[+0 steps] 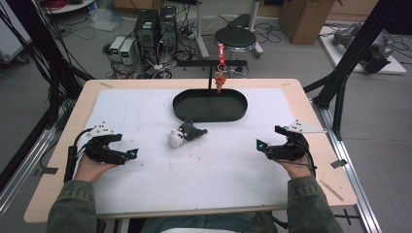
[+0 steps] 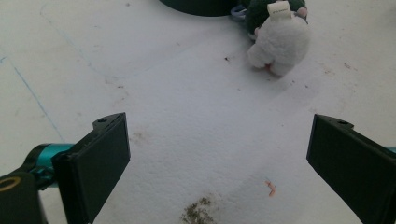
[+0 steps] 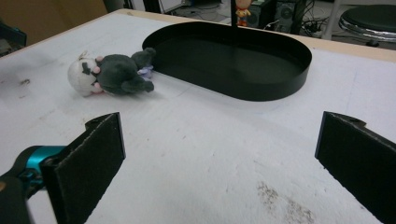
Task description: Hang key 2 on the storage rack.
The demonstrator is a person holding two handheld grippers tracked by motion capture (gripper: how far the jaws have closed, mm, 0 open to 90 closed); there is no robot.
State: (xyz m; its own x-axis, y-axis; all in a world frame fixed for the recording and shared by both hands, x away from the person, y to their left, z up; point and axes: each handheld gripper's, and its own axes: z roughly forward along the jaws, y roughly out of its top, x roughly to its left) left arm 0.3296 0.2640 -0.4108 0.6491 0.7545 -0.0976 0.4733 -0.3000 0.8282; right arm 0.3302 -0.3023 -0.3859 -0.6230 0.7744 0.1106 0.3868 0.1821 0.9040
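A small plush toy (image 1: 185, 134), white at one end and dark grey at the other, lies on its side on the white mat just in front of a black oval tray (image 1: 210, 116). The left gripper view has the plush toy (image 2: 279, 39) ahead at the upper right; the right gripper view has the plush toy (image 3: 109, 72) at the upper left beside the tray (image 3: 280, 88). My left gripper (image 1: 127, 145) rests open at the mat's left side. My right gripper (image 1: 267, 140) rests open at the right side. Both hold nothing.
A thin black stand (image 1: 212, 63) rises at the tray's back with a small orange figure (image 1: 219, 80) hanging from it. The white mat (image 1: 204, 179) covers most of the wooden table (image 1: 58, 165). Dirt specks (image 2: 198, 212) mark the mat near my left gripper.
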